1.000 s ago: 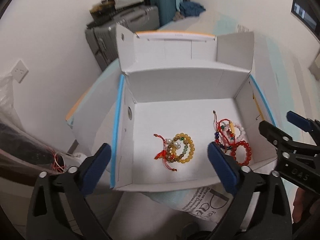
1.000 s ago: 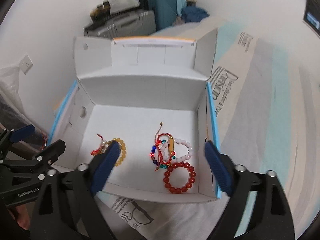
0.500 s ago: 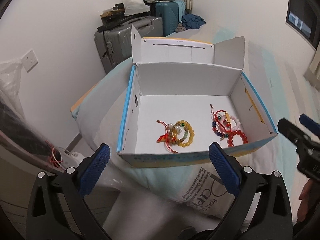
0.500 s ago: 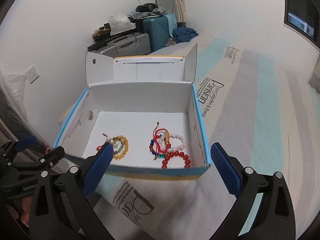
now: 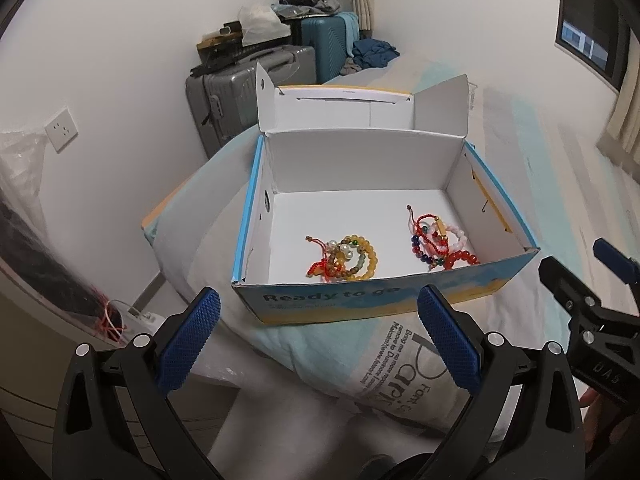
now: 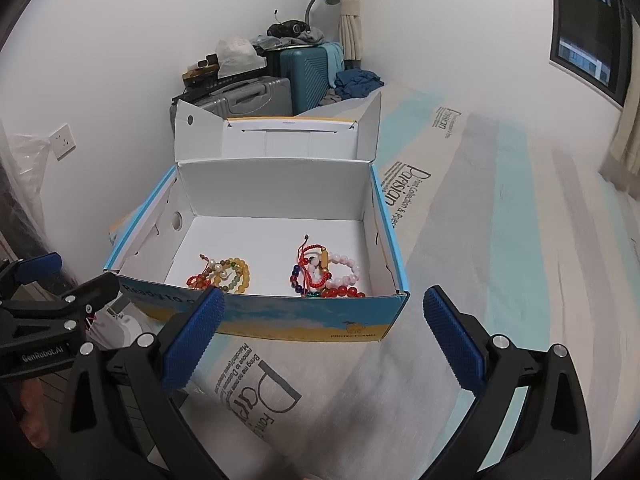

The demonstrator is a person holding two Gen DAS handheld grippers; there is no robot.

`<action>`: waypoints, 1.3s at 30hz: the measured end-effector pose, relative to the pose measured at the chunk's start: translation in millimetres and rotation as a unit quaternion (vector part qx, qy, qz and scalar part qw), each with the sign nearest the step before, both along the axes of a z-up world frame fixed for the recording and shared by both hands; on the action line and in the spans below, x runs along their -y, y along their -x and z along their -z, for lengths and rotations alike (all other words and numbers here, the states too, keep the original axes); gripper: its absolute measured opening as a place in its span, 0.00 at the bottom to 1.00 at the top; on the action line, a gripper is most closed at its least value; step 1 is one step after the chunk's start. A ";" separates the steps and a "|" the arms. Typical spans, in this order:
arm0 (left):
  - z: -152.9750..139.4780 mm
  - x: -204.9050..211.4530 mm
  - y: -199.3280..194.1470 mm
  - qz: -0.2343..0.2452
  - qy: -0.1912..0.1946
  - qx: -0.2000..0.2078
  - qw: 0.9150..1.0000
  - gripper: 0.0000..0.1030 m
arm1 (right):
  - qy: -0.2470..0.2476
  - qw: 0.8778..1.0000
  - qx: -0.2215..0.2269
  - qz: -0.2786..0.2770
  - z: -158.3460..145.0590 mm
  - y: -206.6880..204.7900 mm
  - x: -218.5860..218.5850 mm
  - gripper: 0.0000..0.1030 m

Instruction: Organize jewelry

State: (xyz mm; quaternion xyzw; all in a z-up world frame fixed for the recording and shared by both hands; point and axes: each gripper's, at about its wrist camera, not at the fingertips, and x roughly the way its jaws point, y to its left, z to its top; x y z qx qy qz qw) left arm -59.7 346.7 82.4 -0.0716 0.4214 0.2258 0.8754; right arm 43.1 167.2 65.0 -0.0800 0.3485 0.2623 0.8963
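Note:
An open cardboard box (image 5: 372,296) (image 6: 280,320) with a white inside and a blue-yellow front stands on the bed. Inside lie two heaps of bead bracelets: a yellow and green heap with red cord (image 5: 346,258) (image 6: 224,272) on the left, and a red, pink and multicolour heap (image 5: 438,242) (image 6: 326,274) on the right. My left gripper (image 5: 320,336) is open and empty, in front of the box and apart from it. My right gripper (image 6: 324,336) is open and empty, also in front of the box.
The box lid (image 5: 344,106) stands up at the back. The bed cover (image 6: 500,240) with printed text stretches right. Grey and teal suitcases (image 5: 240,92) with clutter stand by the wall behind. A wall socket (image 5: 60,130) is at the left.
Both grippers have pulled back and up from over the box, so the box now sits farther away with its front face showing. The bracelets have not moved.

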 end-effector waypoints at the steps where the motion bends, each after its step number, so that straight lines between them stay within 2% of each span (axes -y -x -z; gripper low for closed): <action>1: 1.1 0.8 0.8 0.003 0.001 0.000 1.000 0.94 | -0.001 1.000 0.001 0.001 0.1 1.3 0.4 0.93; 16: 20.4 3.2 10.1 0.000 0.008 0.008 1.000 0.94 | 0.004 1.000 -0.001 0.004 10.6 6.0 0.9 0.93; 39: 24.5 8.9 11.2 -0.010 0.016 0.024 1.000 0.94 | 0.007 1.000 -0.006 0.004 16.5 4.4 4.8 0.93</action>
